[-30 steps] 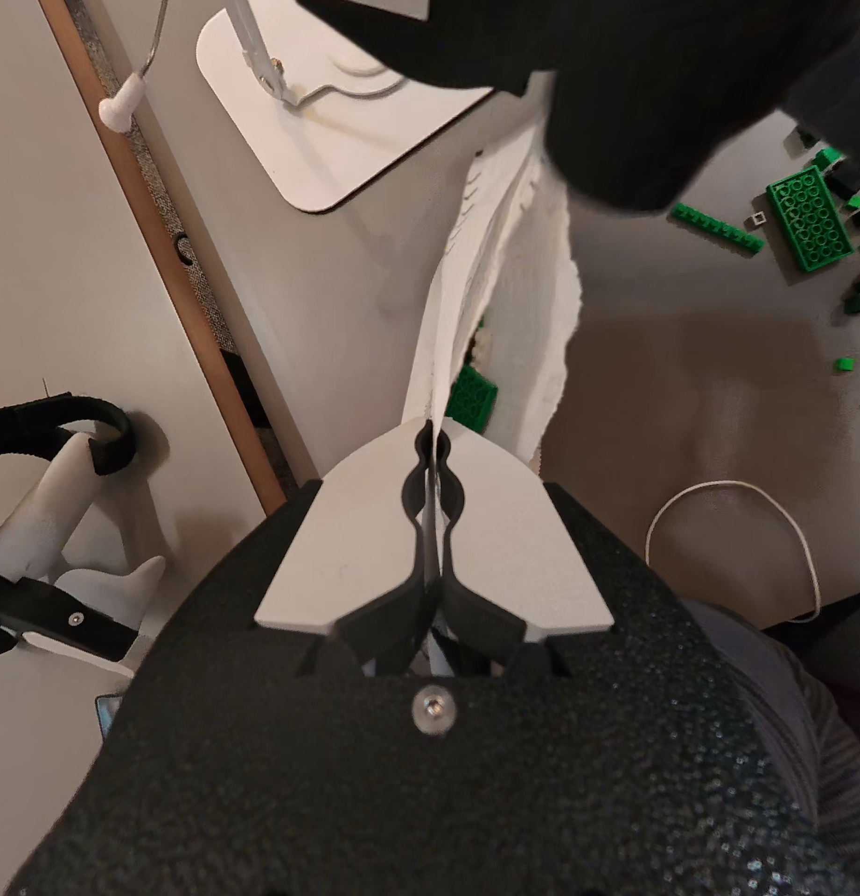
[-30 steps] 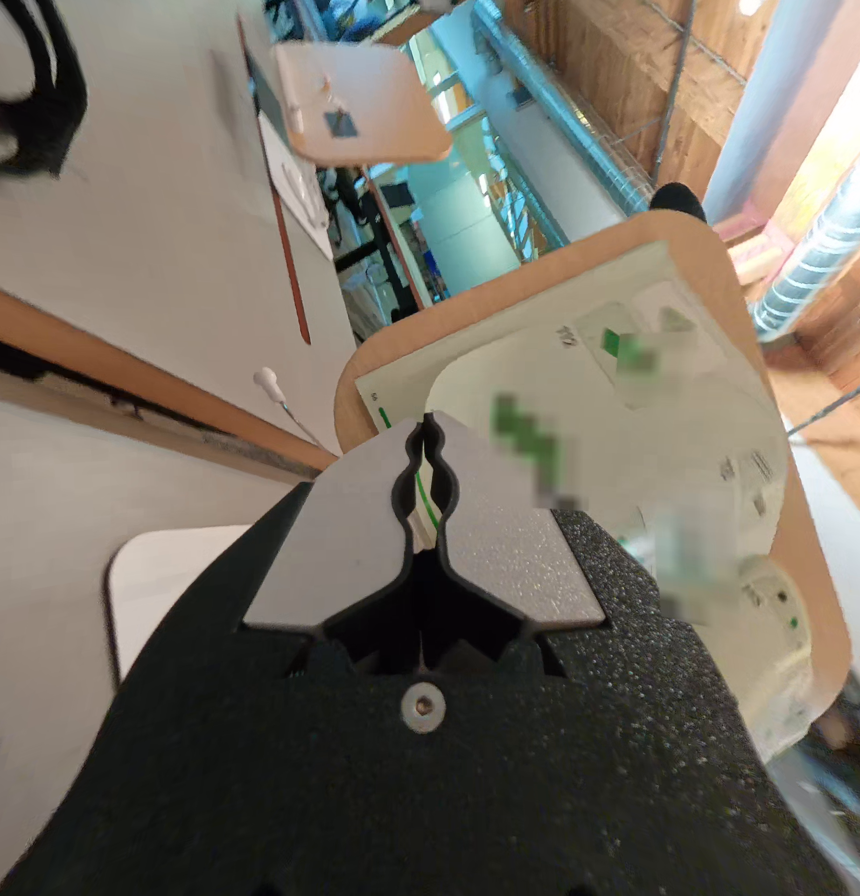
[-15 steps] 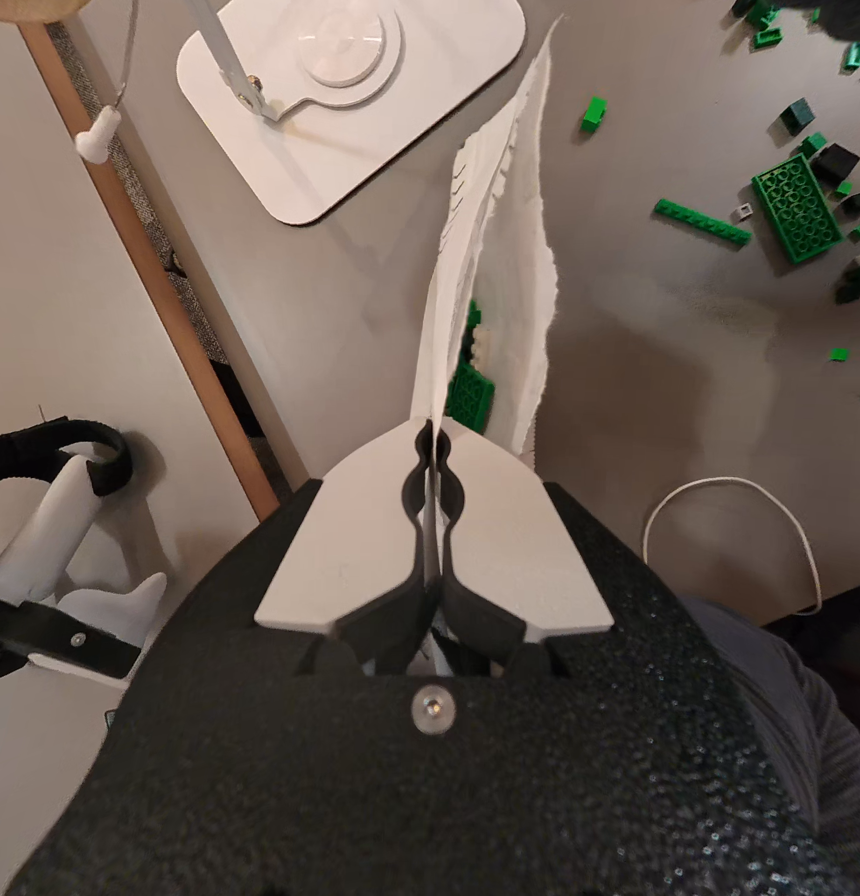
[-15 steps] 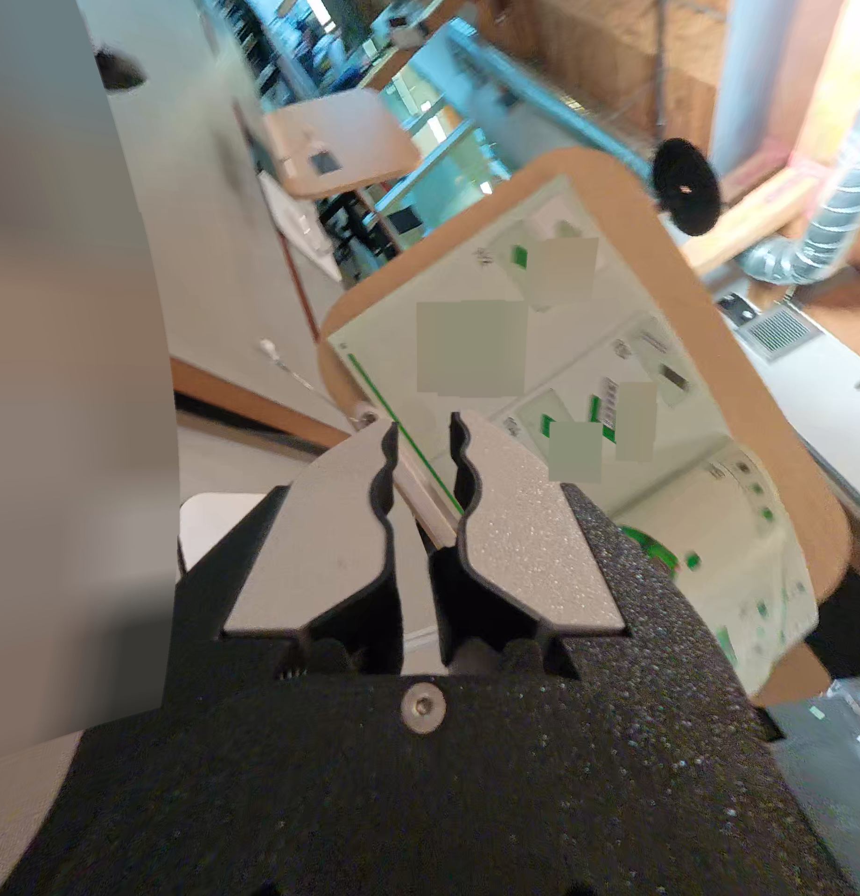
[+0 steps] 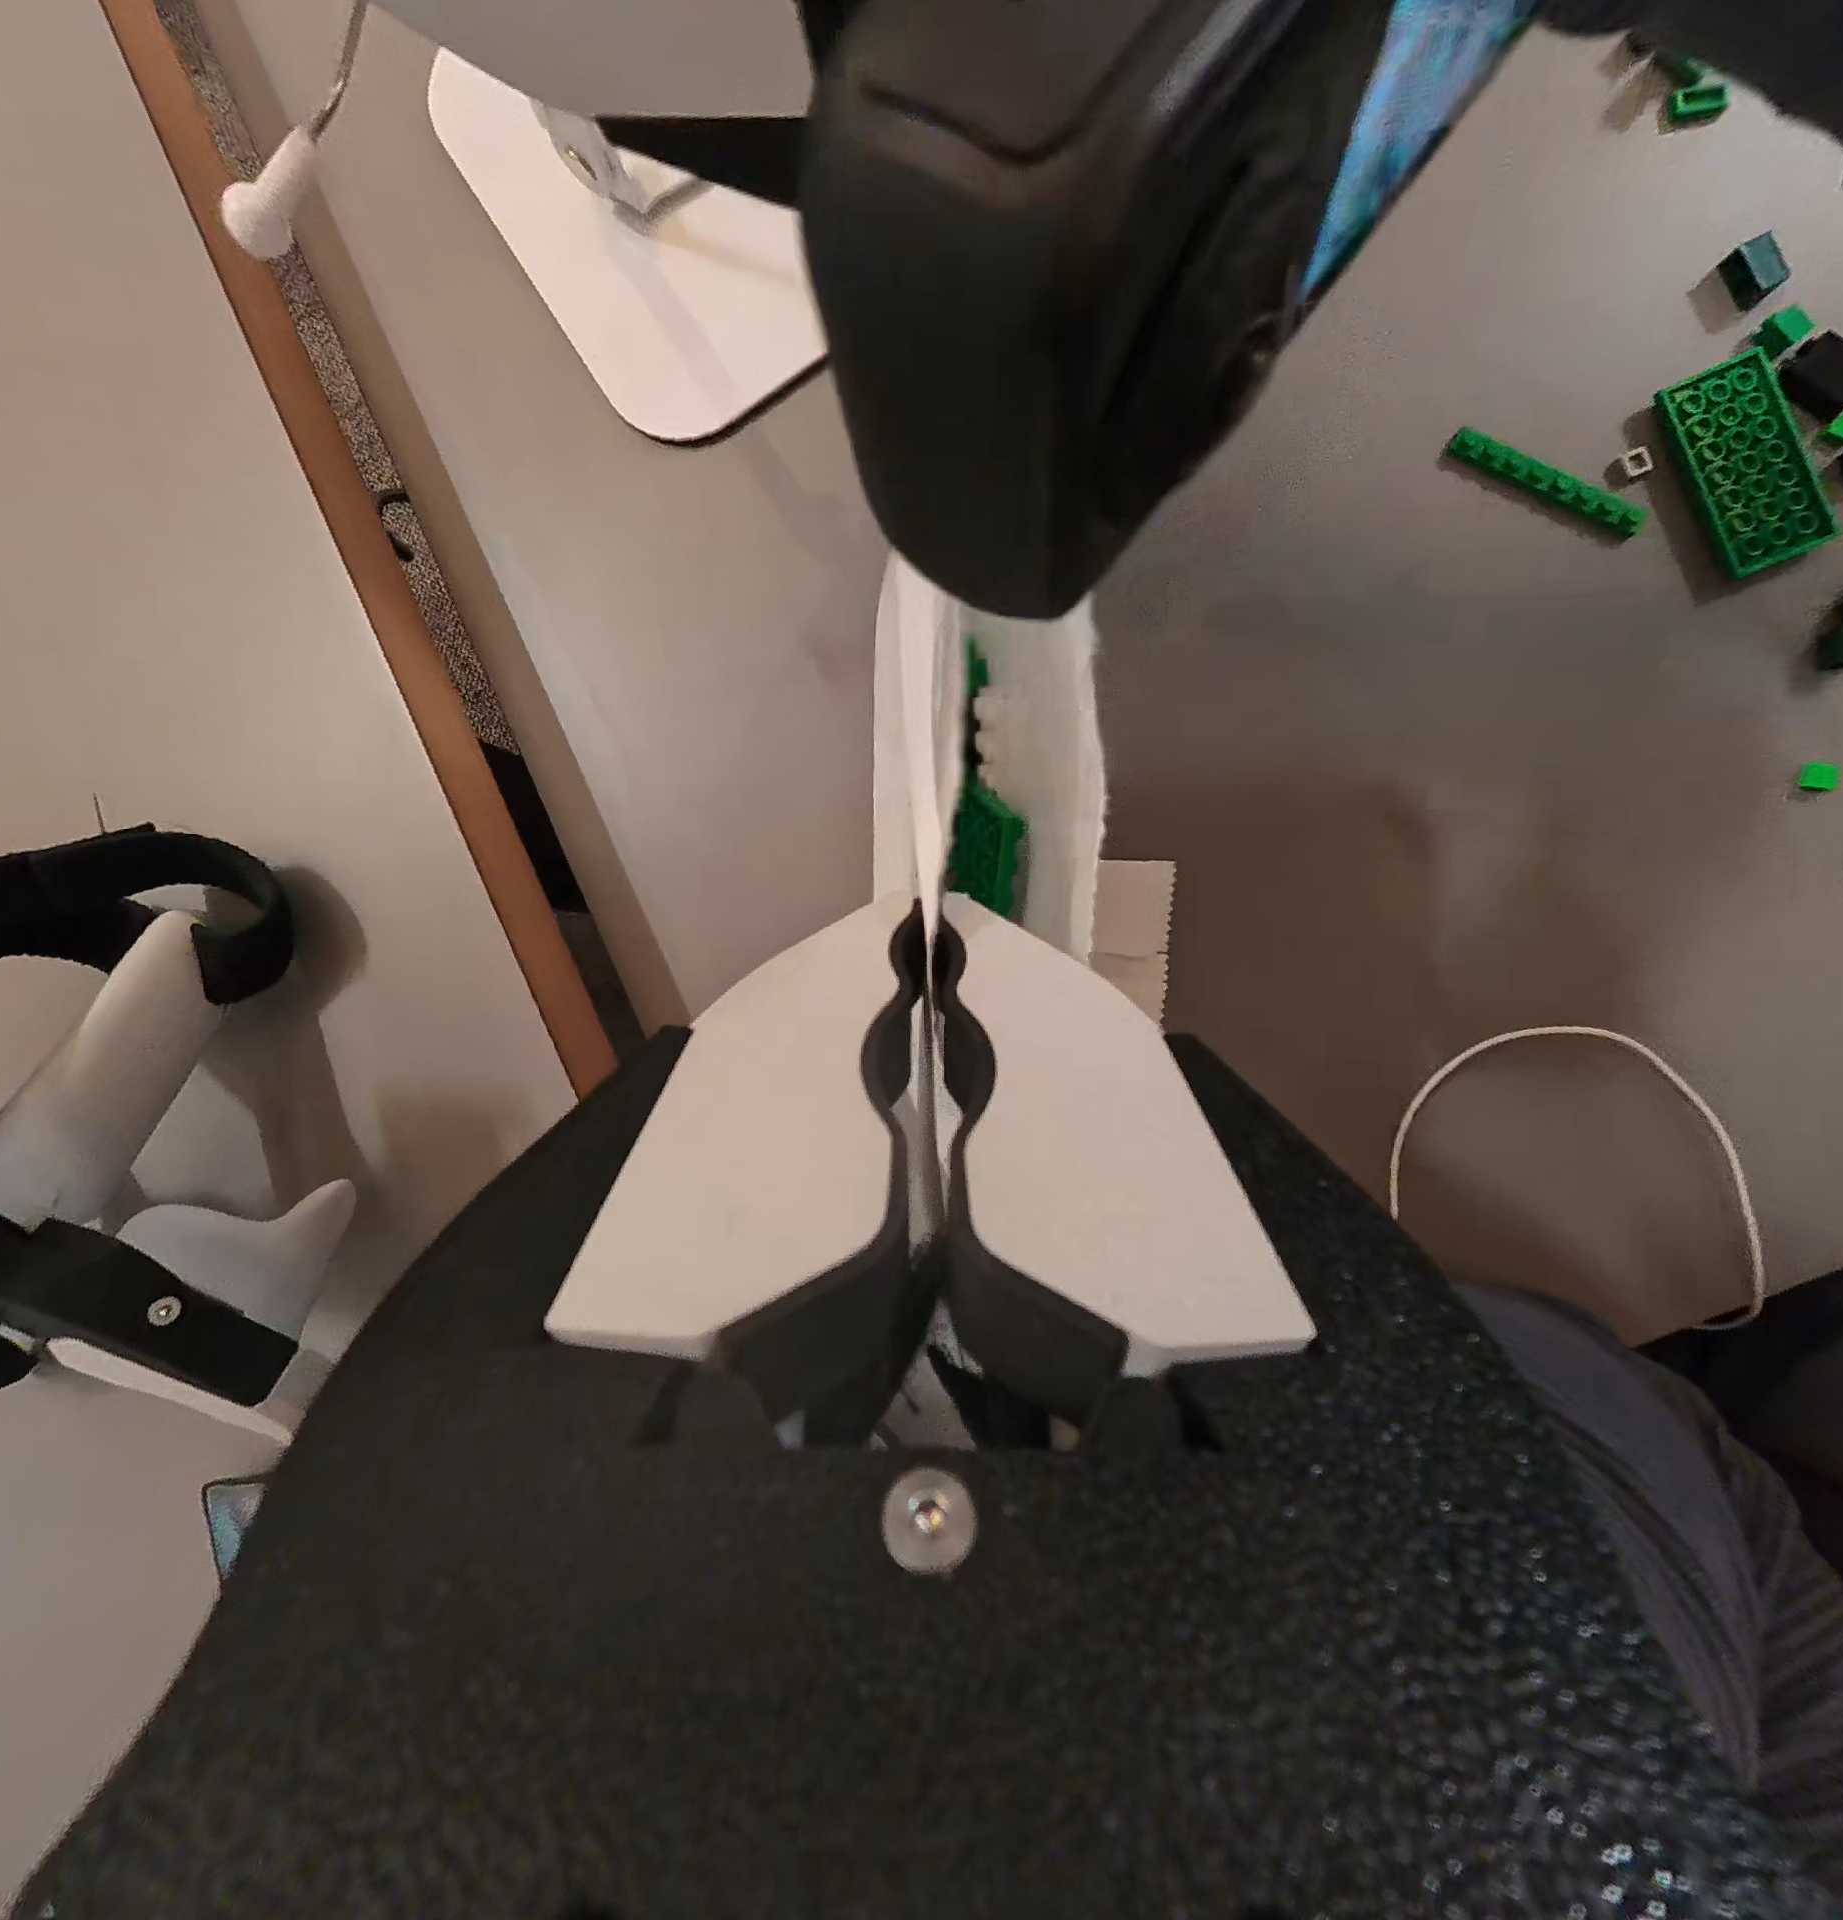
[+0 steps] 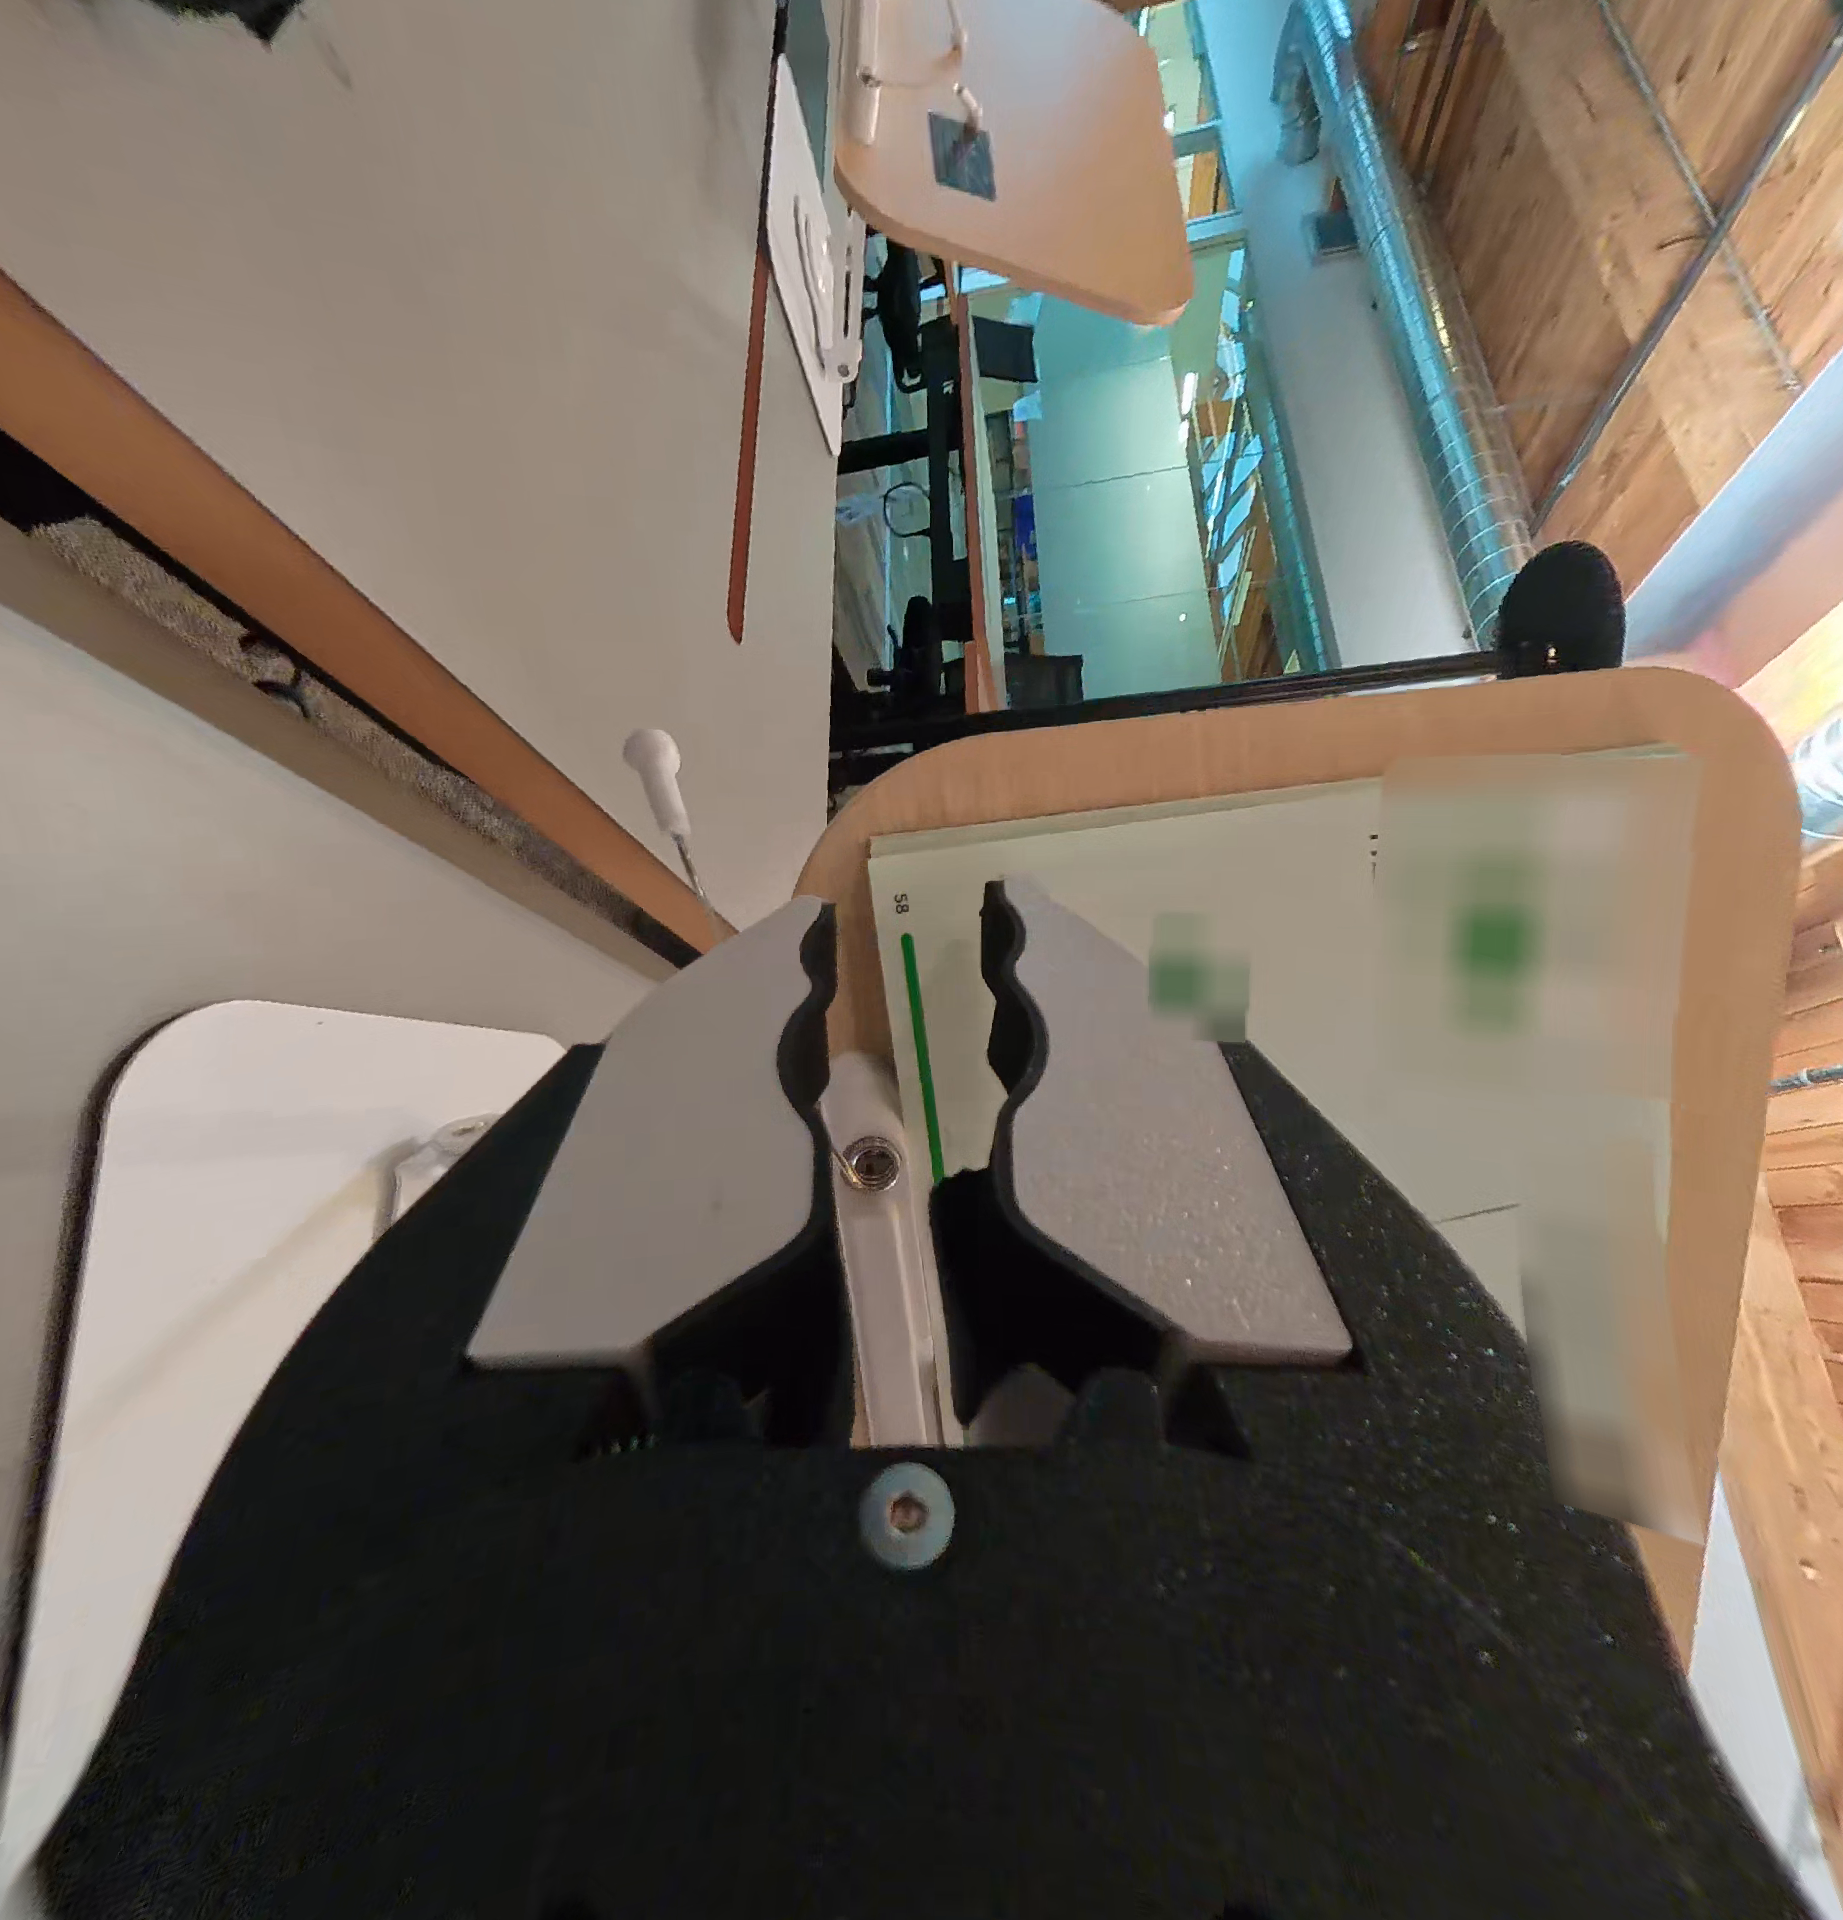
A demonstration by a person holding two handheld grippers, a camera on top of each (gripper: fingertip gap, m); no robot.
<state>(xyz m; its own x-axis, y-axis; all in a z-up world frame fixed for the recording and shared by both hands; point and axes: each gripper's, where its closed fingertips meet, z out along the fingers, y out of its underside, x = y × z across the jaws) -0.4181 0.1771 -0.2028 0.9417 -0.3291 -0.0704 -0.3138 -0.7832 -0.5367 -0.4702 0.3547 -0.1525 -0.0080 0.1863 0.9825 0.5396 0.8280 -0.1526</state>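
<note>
Left gripper [image 5: 927, 935] angled down over grey table [image 5: 1312, 831], jaws pinched tight on edge of torn white paper bag [image 5: 912, 748]; bag runs toward 12 o'clock, green bricks [image 5: 984, 842] visible inside. Right gripper [image 5: 1000, 312] looms at 12, touching bag's far end. Loose green plate [image 5: 1748, 462] at 2 o'clock. Right gripper [image 6: 906, 914] in own view: jaws apart, gripping nothing, white stand arm [image 6: 886, 1247] between fingers, printed sheet [image 6: 1260, 987] on wooden board [image 6: 1416, 727] just beyond.
</note>
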